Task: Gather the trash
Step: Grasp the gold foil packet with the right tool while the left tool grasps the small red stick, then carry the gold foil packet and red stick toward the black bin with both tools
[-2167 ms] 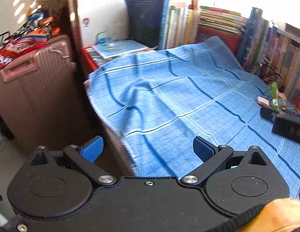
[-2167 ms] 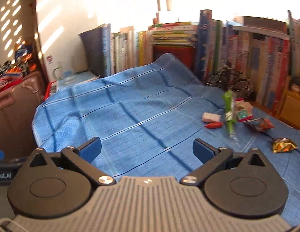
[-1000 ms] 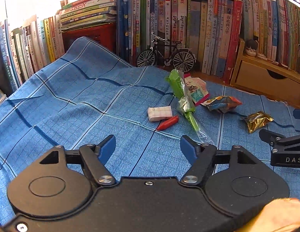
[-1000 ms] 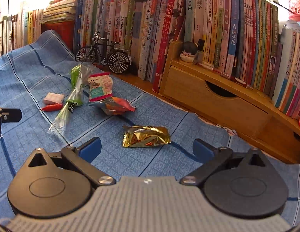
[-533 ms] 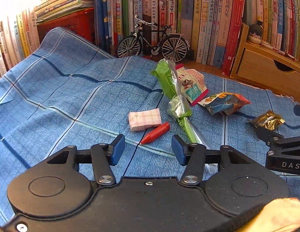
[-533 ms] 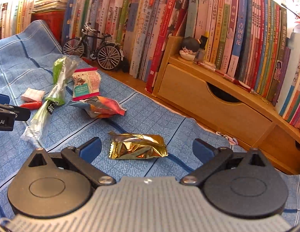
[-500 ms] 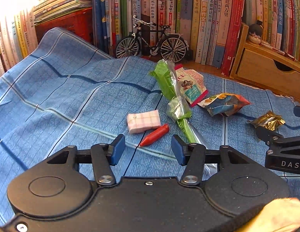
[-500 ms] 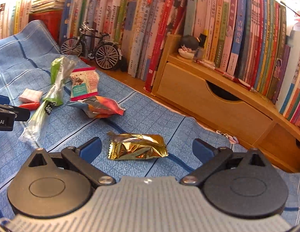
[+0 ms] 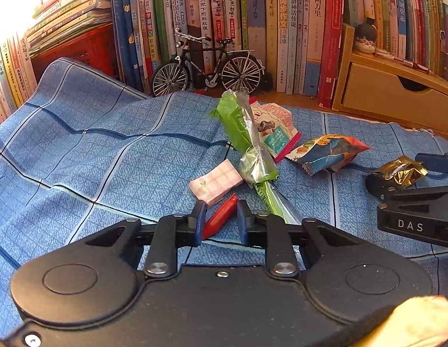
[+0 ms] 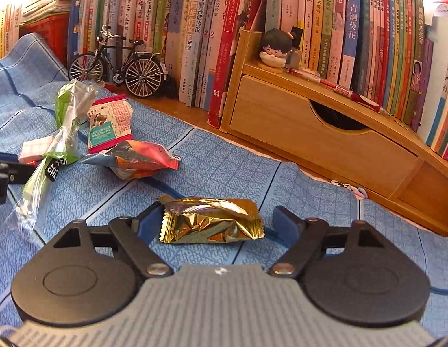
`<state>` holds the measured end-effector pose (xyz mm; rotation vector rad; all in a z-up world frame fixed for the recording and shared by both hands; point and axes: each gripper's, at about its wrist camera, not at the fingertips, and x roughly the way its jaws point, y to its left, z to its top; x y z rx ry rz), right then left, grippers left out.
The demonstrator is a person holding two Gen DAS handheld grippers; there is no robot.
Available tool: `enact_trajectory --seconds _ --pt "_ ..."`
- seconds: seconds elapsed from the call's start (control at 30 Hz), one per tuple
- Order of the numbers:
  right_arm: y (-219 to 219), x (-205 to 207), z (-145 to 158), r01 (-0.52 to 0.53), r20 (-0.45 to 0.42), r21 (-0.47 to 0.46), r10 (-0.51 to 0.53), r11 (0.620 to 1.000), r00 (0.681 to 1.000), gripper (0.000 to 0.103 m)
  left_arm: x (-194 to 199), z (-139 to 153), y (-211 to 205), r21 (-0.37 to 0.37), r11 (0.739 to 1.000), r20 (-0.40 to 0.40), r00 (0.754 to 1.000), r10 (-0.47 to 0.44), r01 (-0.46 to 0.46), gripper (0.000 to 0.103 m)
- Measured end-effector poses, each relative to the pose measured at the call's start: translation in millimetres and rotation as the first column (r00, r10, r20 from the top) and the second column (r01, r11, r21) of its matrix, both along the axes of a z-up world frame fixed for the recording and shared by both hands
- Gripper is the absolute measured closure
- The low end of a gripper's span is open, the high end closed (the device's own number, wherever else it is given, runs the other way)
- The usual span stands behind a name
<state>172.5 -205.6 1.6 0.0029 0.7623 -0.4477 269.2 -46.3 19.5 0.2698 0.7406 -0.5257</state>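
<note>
The left gripper [image 9: 218,221] has its fingers narrowed around a small red wrapper [image 9: 221,217] on the blue checked cloth [image 9: 108,156] covering the bench. Whether the pads already touch it cannot be told, though a gap shows on the right side. The red wrapper is a slim stick whose long axis runs from near-left to far-right, its far tip pointing toward the green plastic sleeve [image 9: 247,144] and lying just beside the pink checked packet [image 9: 215,182]. The fingers straddle only its near end, so it could pivot or slip out once lifted, and the closing left finger may catch the pink packet's corner.

The right gripper [image 10: 215,225] has its fingers wide apart on either side of the gold foil wrapper [image 10: 209,222], which lies flat toward the near edge with its long axis across the gap, crimped ends facing each finger. Squeezed end to end, slick foil will likely buckle or pop upward. The fingers could also pinch a fold of loose cloth.
</note>
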Motion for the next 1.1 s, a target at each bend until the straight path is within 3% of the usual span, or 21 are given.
enact_trajectory --seconds 0.07,0.1,0.13,0.37,0.63,1.1 --pt "0.3 -0.3 0.0 0.002 0.006 0.018 -0.002 1.000 1.000 0.025 -0.1 0.4 3.3 -0.019 1.000 -0.010 1.000 0.009 -0.009 0.085" --pt "0.1 -0.2 0.6 -0.005 0.010 0.030 0.004 1.000 1.000 0.034 0.5 0.2 4.1 -0.025 1.000 -0.020 1.000 0.012 -0.012 0.093" --pt "0.1 0.6 1.1 -0.009 0.011 0.038 0.009 0.999 1.000 0.035 0.8 0.4 4.8 -0.028 0.999 -0.027 1.000 0.014 -0.015 0.094" --pt "-0.1 1.1 3.6 0.002 0.013 0.046 -0.003 0.999 1.000 0.039 -5.9 7.5 10.0 -0.032 0.999 -0.009 1.000 0.020 -0.021 0.094" --pt "1.5 -16.4 21.0 0.056 0.087 0.048 -0.060 0.997 0.994 0.039 -12.6 13.7 22.2 -0.038 0.998 -0.017 0.998 0.058 -0.058 0.094" --pt "27.7 -37.1 39.8 -0.047 0.123 0.058 0.039 0.997 0.992 0.039 -47.4 37.3 53.0 -0.071 0.991 0.048 0.992 0.116 -0.113 0.094"
